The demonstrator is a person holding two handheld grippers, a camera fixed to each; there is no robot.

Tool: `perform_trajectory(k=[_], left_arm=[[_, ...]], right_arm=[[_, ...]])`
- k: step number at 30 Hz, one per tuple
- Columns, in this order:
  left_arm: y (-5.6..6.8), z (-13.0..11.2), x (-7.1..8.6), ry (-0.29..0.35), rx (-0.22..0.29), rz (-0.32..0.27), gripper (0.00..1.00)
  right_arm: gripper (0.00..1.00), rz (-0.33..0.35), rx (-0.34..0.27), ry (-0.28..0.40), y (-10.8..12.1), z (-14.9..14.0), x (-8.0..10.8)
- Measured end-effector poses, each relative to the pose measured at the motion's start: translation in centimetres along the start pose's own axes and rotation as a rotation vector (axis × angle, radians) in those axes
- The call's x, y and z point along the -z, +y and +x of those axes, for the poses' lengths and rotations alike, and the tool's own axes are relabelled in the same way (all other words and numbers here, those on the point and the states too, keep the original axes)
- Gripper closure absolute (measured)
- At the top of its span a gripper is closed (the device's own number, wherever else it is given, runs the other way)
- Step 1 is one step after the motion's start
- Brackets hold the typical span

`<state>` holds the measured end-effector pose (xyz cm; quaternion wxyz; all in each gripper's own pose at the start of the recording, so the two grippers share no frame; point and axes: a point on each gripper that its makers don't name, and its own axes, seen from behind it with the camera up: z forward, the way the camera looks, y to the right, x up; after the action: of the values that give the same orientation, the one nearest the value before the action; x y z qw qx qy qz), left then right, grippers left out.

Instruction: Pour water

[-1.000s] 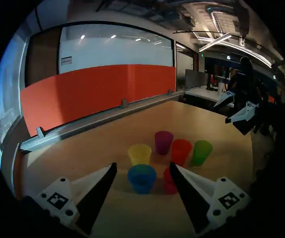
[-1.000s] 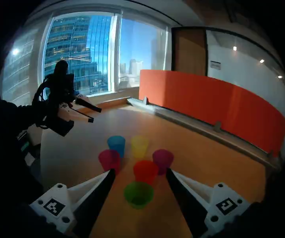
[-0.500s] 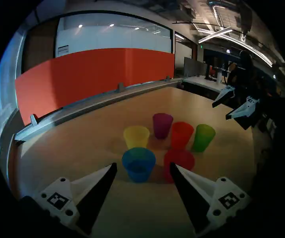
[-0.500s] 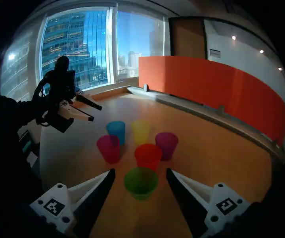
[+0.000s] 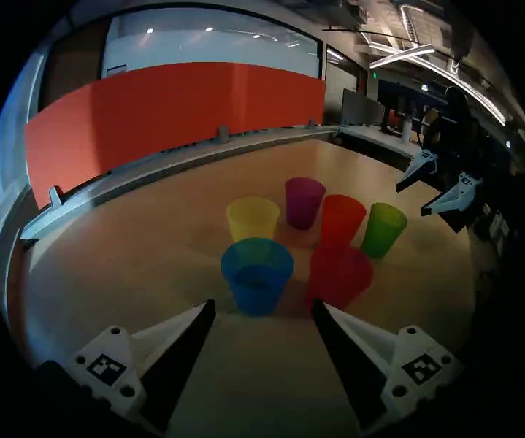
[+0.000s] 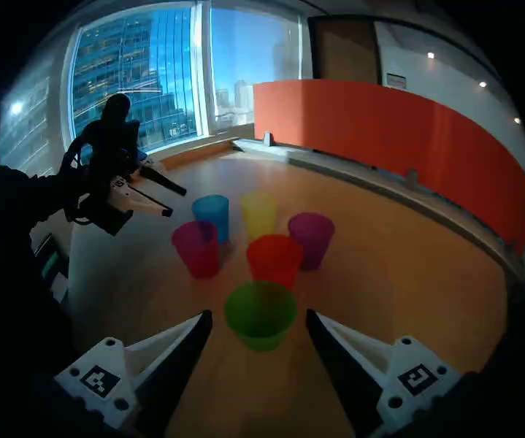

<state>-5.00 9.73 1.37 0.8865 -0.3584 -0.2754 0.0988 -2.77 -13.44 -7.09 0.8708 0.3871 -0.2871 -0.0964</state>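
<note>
**Q:** Change since the earlier frame?
**A:** The left gripper (image 5: pixel 262 305) and the right gripper (image 6: pixel 258 315) have both come closer to the cups, and the cluster sits larger and lower in each view. The blue cup (image 5: pixel 256 281) is now just ahead of the left fingertips. The green cup (image 6: pixel 260 327) is just ahead of the right ones.

**Q:** Gripper state?
**A:** Left gripper: fingers wide apart, holding nothing, touching nothing. Right gripper: likewise spread and empty.

**Q:** Cups, counted?
**A:** Six, one of each colour, all upright and close together on the wooden table (image 5: pixel 116 255), between the two grippers.
- Seen from the left gripper, the blue cup is nearest.
- The pink cup (image 6: pixel 198 248) is just right of the blue one.
- The yellow cup (image 5: pixel 253 217) is behind the blue.
- The purple cup (image 5: pixel 304 202) is farthest.
- The red cup (image 5: pixel 342 217) is behind the pink.
- The green cup is far right.
- Water inside any of them: cannot tell.

**Q:** Beyond the cups?
**A:** One orange partition (image 5: pixel 174 102) runs along the table's far edge. One window (image 6: pixel 138 87) stands behind the left gripper in the right gripper view.
</note>
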Motion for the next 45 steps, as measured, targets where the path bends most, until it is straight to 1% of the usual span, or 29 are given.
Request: perform_trajectory(k=[5,12,17,20,29,33,38,45], left_arm=[[0.0,-0.6,-0.9,-0.017,-0.003,-0.009,0.01],[-0.4,-1.3,-2.3,-0.040,-0.003,-0.012,0.01],[-0.5,-1.5,-3.1,-0.054,-0.004,-0.015,0.01],[-0.5,-1.3,-3.6,-0.057,-0.014,-0.016,0.01],[0.0,-0.4,-5.6,-0.063,-0.038,-0.034,0.01],[-0.1,0.0,-6.5,-0.064,-0.042,-0.033,0.01],[-0.3,0.3,-7.3,-0.066,-0.041,-0.037,0.01],[-0.3,0.7,-8.1,-0.064,-0.054,-0.039,0.01]], right_arm=[[0.01,0.000,-0.006,-0.012,0.0,-0.6,-0.5],[0.01,0.003,-0.007,-0.036,-0.1,-1.7,-1.3],[0.01,0.007,-0.008,-0.046,-0.2,-2.2,-1.8],[0.00,0.007,-0.006,-0.052,-0.2,-2.6,-2.1],[0.00,0.007,-0.013,-0.062,0.0,-3.4,-2.5],[0.01,0.008,-0.018,-0.062,0.0,-3.4,-2.5],[0.01,0.008,-0.021,-0.061,0.0,-3.4,-2.6],[0.01,0.010,-0.028,-0.061,0.2,-3.4,-2.7]])
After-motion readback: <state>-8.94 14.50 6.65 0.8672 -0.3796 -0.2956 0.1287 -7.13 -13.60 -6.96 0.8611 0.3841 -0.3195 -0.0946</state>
